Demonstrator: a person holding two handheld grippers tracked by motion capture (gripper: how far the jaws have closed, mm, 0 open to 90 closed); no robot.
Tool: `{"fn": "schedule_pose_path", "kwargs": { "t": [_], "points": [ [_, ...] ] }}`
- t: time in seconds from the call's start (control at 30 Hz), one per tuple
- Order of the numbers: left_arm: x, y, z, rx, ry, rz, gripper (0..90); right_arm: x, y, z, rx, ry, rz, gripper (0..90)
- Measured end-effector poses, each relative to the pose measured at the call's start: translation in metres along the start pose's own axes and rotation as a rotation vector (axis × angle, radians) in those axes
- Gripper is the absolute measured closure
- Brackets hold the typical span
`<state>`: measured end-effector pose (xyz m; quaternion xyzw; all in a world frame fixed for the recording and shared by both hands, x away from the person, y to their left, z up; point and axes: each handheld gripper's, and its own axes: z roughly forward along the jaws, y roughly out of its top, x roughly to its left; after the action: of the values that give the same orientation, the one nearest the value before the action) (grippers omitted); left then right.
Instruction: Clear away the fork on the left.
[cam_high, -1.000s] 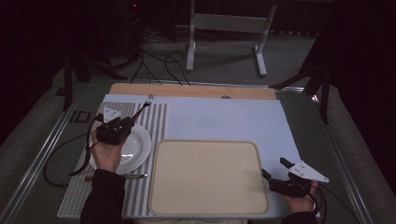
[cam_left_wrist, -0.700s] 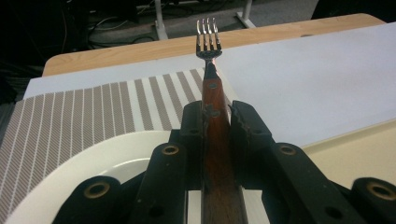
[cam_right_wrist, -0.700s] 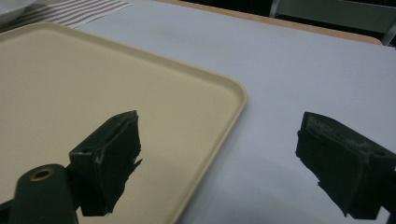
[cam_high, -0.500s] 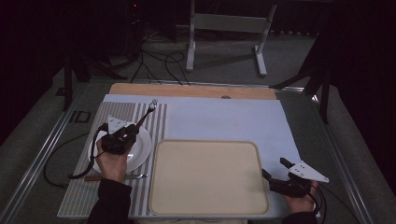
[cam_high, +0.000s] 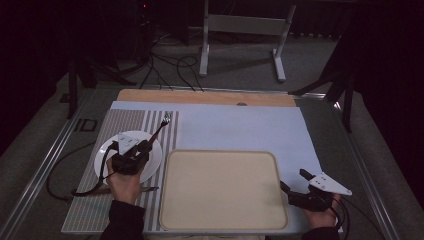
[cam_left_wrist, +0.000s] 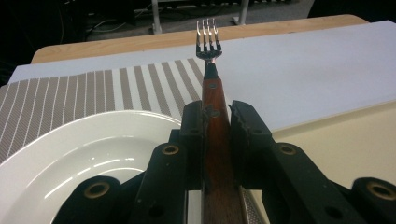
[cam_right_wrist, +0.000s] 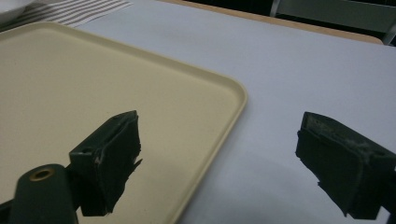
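A fork with a reddish wooden handle points away from me, and my left gripper is shut on that handle. In the high view the left gripper hangs over a white plate, and the fork sticks out past the plate's far right rim above the striped mat. My right gripper is at the near right corner of the beige tray. It stands open with nothing between its jaws, which straddle the tray's rim.
A brown and white striped placemat lies under the plate, on a pale blue sheet over the wooden table. A dark slim utensil lies on the mat near the plate's front. Cables and a metal stand are on the floor beyond.
My left gripper has carried the fork towards me and slightly right, so it is now over the plate. The right gripper has barely moved.
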<state>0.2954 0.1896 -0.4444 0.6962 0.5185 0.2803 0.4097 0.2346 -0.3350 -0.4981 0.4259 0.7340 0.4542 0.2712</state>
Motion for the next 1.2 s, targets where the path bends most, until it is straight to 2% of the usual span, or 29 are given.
{"fn": "schedule_pose_path", "kwargs": {
  "t": [0.17, 0.6, 1.03, 1.2],
  "points": [
    [-0.005, -0.004, -0.004, -0.012, -0.003, -0.012, 76.3, 0.0, 0.0, 0.0, 0.0, 0.001, 0.001, 13.2],
    [-0.024, -0.014, -0.011, -0.02, 0.017, 0.0, 76.3, 0.0, 0.0, 0.001, 0.004, 0.0, -0.002, 13.2],
    [-0.047, -0.039, -0.013, -0.011, 0.018, 0.006, 76.2, 0.0, 0.0, 0.001, 0.004, 0.001, -0.003, 13.2],
    [-0.055, -0.05, -0.017, -0.024, 0.014, -0.015, 76.2, 0.001, 0.0, 0.001, 0.003, 0.003, -0.002, 13.2]
  ]
}}
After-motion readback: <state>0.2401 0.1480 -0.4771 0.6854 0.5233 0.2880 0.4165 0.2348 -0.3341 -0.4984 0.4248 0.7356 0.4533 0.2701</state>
